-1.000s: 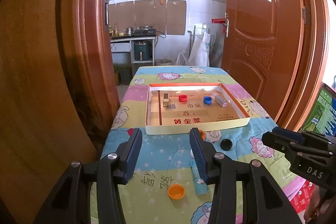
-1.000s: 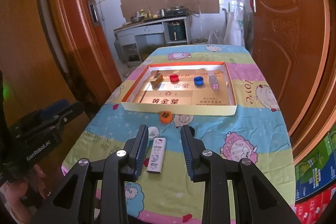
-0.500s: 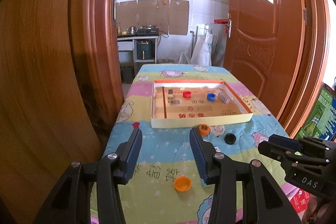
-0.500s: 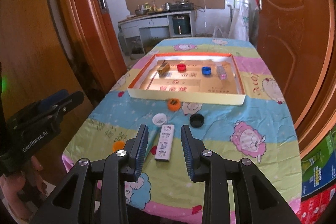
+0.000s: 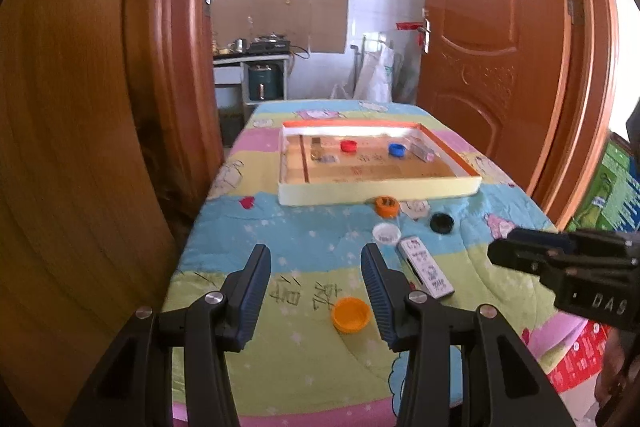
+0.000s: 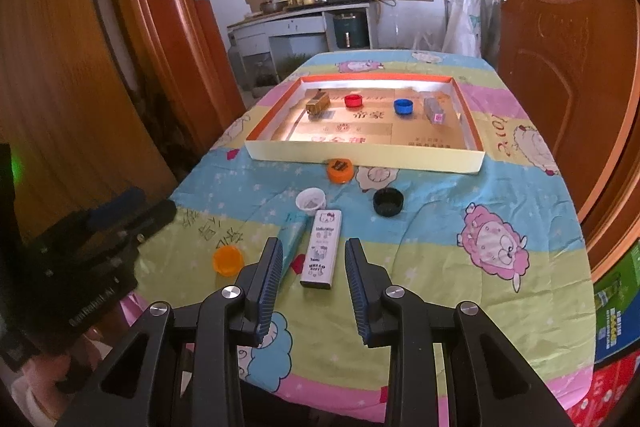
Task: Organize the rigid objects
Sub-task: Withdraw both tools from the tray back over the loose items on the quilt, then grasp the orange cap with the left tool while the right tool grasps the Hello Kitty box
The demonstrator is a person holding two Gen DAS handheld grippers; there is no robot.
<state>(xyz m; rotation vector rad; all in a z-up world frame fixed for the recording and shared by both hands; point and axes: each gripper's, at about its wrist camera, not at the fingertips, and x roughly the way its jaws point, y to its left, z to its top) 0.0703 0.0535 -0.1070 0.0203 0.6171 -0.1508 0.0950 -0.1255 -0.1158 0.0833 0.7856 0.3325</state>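
Observation:
A shallow cardboard tray (image 6: 360, 151) (image 5: 380, 191) lies on the table and holds a red cap (image 6: 353, 101), a blue cap (image 6: 403, 106), a gold box (image 6: 318, 103) and a small grey box (image 6: 433, 110). In front of it lie an orange cap (image 6: 340, 169), a white cap (image 6: 310, 199), a black cap (image 6: 387, 202), a white Hello Kitty box (image 6: 323, 249) (image 5: 426, 266), a teal tube (image 6: 294, 233) and another orange cap (image 6: 228, 259) (image 5: 351, 314). My right gripper (image 6: 314, 263) is open above the near end of the white box. My left gripper (image 5: 316, 269) is open and empty above the table's near left.
The table has a cartoon-print cloth (image 6: 496, 247). Wooden door frames stand close on the left (image 5: 100, 147) and an open door on the right (image 5: 500, 47). Coloured cartons (image 6: 616, 327) stand by the table's right edge.
Both grippers have pulled back and risen from the tray, so more of the table shows. Both stay open and empty.

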